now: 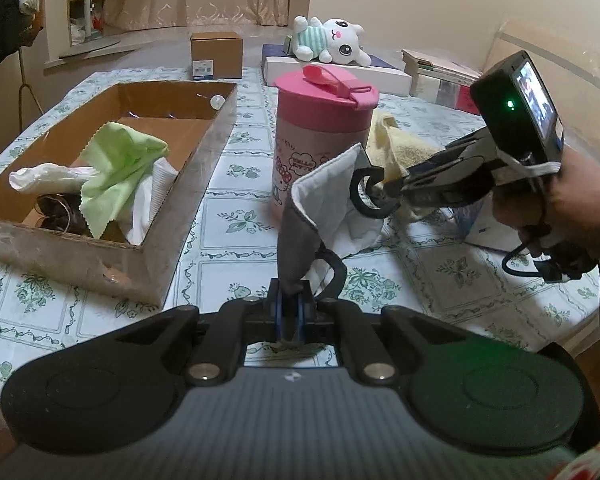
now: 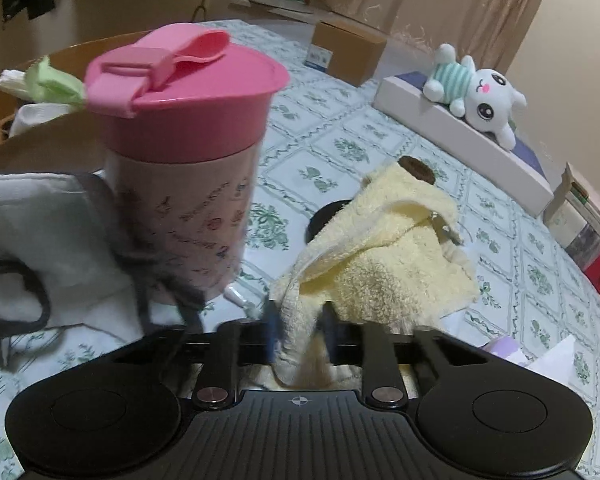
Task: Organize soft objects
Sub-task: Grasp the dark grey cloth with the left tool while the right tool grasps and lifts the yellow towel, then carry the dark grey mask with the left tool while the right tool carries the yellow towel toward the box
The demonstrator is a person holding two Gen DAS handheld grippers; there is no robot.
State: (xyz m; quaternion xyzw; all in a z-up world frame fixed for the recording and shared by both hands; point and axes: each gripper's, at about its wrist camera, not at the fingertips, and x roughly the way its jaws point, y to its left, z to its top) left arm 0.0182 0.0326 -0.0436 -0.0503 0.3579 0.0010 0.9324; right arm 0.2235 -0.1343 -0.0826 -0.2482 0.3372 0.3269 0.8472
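on the floral table, both grippers grip cloth

at left of the left wrist frame, a cardboard box point(image 1: 112, 176) holds a green cloth point(image 1: 120, 168). at centre, the left gripper point(image 1: 290, 300) pinches a grey cloth point(image 1: 300, 236) before a pink cup point(image 1: 320, 128). at right, the right gripper point(image 2: 300, 320) clamps a yellow towel point(image 2: 380, 256).

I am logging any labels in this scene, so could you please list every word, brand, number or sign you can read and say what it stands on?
"HELLO KITTY": in a small speech bubble printed on the side of the pink cup.
Other slanted script on the pink cup: too blurred to read.
White label on the small cardboard box: too small to read.
Spines of the stacked books: not legible.
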